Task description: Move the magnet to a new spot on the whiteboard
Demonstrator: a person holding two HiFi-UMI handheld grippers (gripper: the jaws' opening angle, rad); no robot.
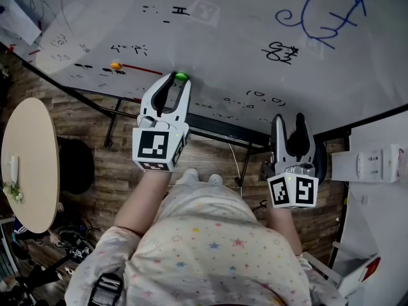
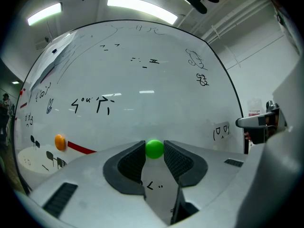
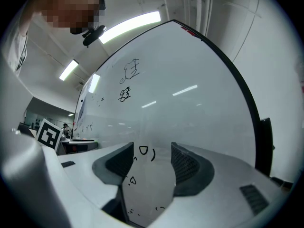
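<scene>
The left gripper has its 2 jaws pinched on the green magnet, which sits low on the whiteboard, well right of the orange magnet. The right gripper stands apart-jawed and empty. Only the pad tips grip, so a skewed pull could pop the magnet loose

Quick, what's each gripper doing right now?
Left gripper: closed on the green magnet.
Right gripper: open, nothing between its jaws.
</scene>
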